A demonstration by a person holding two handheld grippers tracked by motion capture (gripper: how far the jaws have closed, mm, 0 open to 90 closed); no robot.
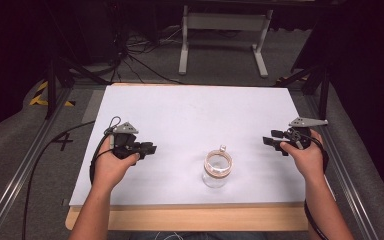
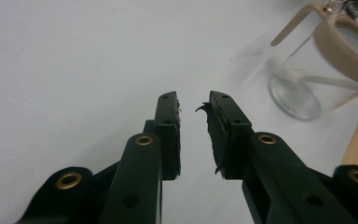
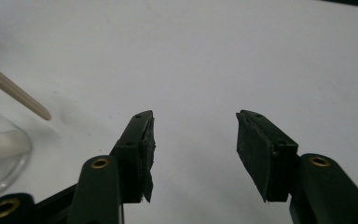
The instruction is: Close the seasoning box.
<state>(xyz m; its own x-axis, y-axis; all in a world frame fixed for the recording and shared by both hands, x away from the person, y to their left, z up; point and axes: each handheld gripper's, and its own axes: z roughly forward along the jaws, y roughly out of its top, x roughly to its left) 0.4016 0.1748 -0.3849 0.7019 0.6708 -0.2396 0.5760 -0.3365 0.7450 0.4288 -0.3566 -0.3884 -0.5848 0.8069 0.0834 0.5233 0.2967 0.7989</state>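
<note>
We see the glass jar [image 1: 217,170] standing upright on the white table [image 1: 190,110], near the front edge and a little right of the middle. It has a beige ring around its mouth, and a beige lever sticks out from this ring. The jar stands between the two hands, well apart from both of them.

The left gripper [image 1: 147,148] is held over the left part of the table and points toward the jar. In the left gripper view its jaws stand a small way apart with nothing between them, and the jar [image 2: 324,70] is to the upper right.

The right gripper [image 1: 275,141] is at the right side of the table. In the right gripper view its jaws are wide apart and empty, and the jar [image 3: 0,154] is at the left edge
</note>
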